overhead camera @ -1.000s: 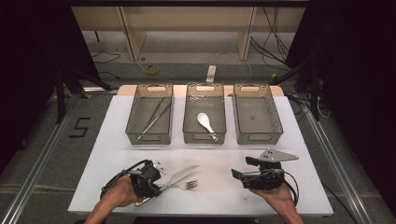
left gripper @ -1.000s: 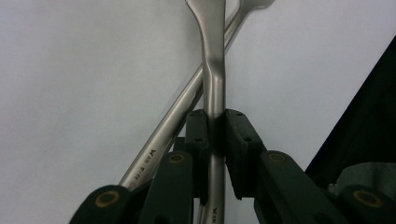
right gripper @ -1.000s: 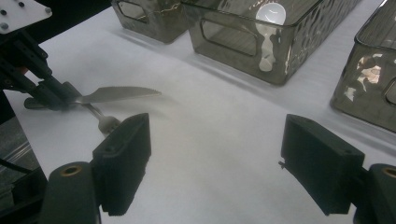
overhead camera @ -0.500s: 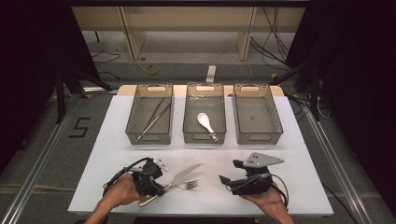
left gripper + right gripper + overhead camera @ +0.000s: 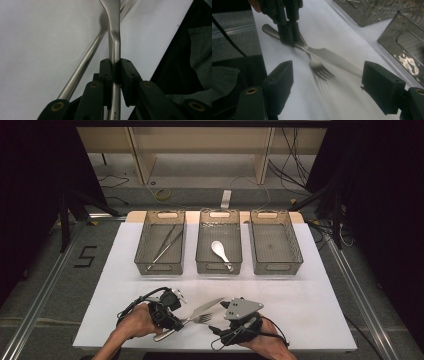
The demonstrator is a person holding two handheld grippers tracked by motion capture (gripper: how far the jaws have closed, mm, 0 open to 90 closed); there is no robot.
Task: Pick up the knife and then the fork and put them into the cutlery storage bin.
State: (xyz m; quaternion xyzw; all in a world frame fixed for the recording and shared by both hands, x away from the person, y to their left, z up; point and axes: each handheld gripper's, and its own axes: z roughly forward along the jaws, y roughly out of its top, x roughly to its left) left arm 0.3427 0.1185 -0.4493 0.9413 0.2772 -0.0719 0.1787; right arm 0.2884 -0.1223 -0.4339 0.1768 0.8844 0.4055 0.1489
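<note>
White covering spreads across the surface, with dark floor and cabling around it. Nearest us, we find the left tongs clamped on the handle of a knife; its blade runs out of the top of the left gripper view, and the lower handle is hidden between the jaws. In the high view the left tongs lie at the front edge, the knife pointing toward the right. A fork lies on the surface under the knife, touching or nearly touching it where they cross; we cannot tell which, and its handle end is covered by the left tongs. The right tongs stand wide apart with nothing between the pads, facing the fork; from above, the grey plate conceals their jaws. Farther back stand three bins: the left bin holds thin metal utensils too small to identify, the middle bin holds a white spoon, and the right bin follows.
</note>
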